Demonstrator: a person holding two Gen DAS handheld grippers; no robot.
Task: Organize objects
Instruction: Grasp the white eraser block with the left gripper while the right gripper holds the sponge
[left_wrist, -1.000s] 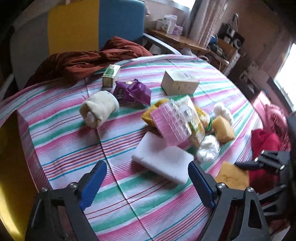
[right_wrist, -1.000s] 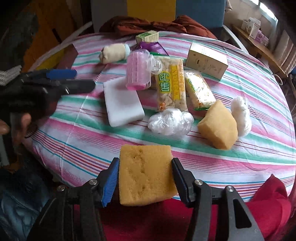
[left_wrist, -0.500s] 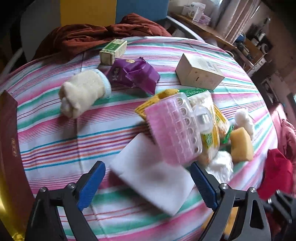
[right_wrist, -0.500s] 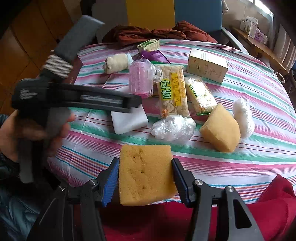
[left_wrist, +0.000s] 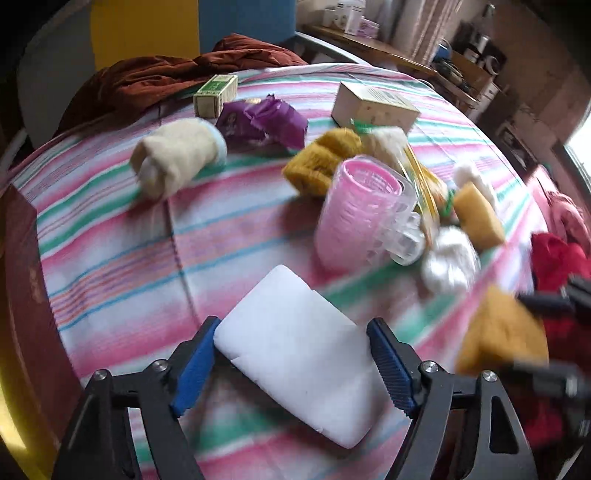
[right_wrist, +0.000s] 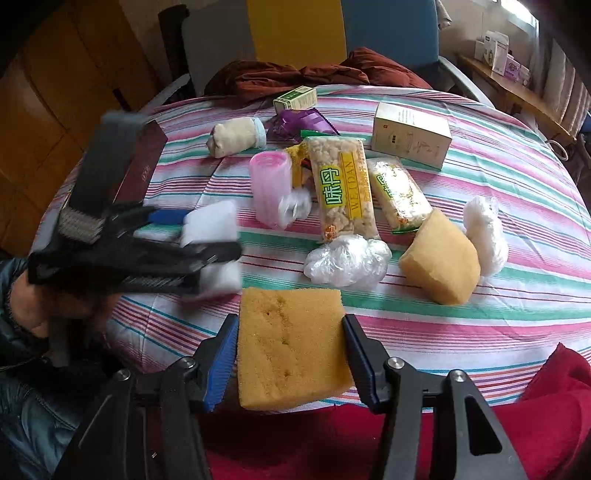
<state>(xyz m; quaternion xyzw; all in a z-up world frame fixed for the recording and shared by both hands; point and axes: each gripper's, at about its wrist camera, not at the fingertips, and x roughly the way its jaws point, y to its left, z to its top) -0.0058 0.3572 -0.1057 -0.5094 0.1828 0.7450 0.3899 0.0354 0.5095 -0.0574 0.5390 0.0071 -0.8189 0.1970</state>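
Round surface (right_wrist: 480, 332) draped in a cloth striped pink, green, white and blue; behind it a chair with yellow and blue panels (right_wrist: 332, 33) carrying crumpled rust-brown fabric (right_wrist: 295, 77), and a wooden shelf (right_wrist: 517, 88) along the right wall. A dark maroon box (right_wrist: 144, 166) lies at the surface's left edge.

Left gripper (left_wrist: 295, 365): jaws closing around a smooth white rectangular foam block (left_wrist: 295, 350) lying flat near the surface's front edge; the left blue ribbed pad touches it, while contact at the right pad cannot be told.

Right gripper (right_wrist: 290, 360): jaws clamped on a porous yellow rectangular sponge (right_wrist: 291, 343), held over the near edge.

Mid-surface: a ribbed pink plastic cup with a clear handle (right_wrist: 269, 184), two clear crackling snack packets (right_wrist: 343, 192), a crumpled clear plastic bag (right_wrist: 347, 258), a wedge-shaped yellow sponge (right_wrist: 439, 258), a white netted bundle (right_wrist: 484, 232). Farther back: a rolled cream towel (right_wrist: 232, 136), a purple foil wrapper (right_wrist: 299, 122), a small green carton (right_wrist: 295, 98), a beige cardboard box (right_wrist: 410, 134).
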